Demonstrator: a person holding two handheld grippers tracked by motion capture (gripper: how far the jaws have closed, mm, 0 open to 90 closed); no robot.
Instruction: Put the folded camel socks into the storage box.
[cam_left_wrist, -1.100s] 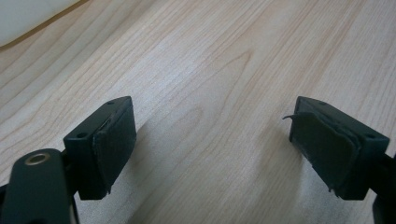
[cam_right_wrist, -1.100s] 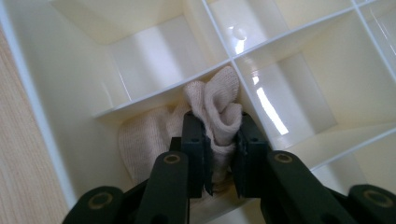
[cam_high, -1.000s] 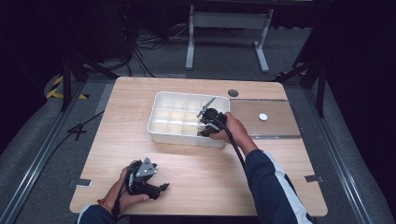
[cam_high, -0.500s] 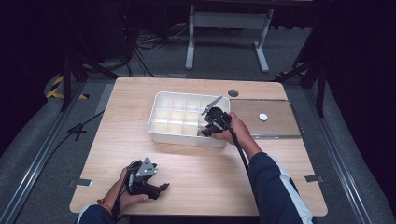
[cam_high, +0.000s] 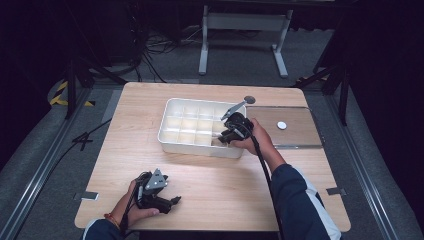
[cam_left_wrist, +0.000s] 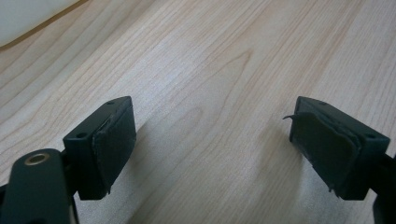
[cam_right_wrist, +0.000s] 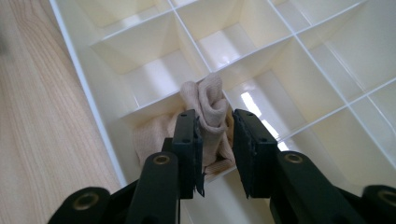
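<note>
My left gripper (cam_high: 172, 201) near table (cam_high: 215, 185) front edge, jaws wide apart over bare wood. Farther off, my right gripper (cam_right_wrist: 215, 135) clamps beige cloth (cam_right_wrist: 208, 105) (soft, crumpled, bunched upward) in near-edge compartment of white divided tray (cam_high: 172, 137).

Table layout: divided tray, lid, two grippers.
Compartment tray (cam_high: 172, 134) at table (cam_high: 210, 175) centre; lid (cam_high: 300, 135) just right of it; cloth (cam_right_wrist: 210, 105) in near-right compartment under right gripper (cam_high: 226, 136); left gripper (cam_high: 172, 201) at near-left edge.

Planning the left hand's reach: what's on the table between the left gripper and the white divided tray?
Nothing: bare light wooden tabletop separates left gripper from white divided plastic tray, per the high view.
</note>
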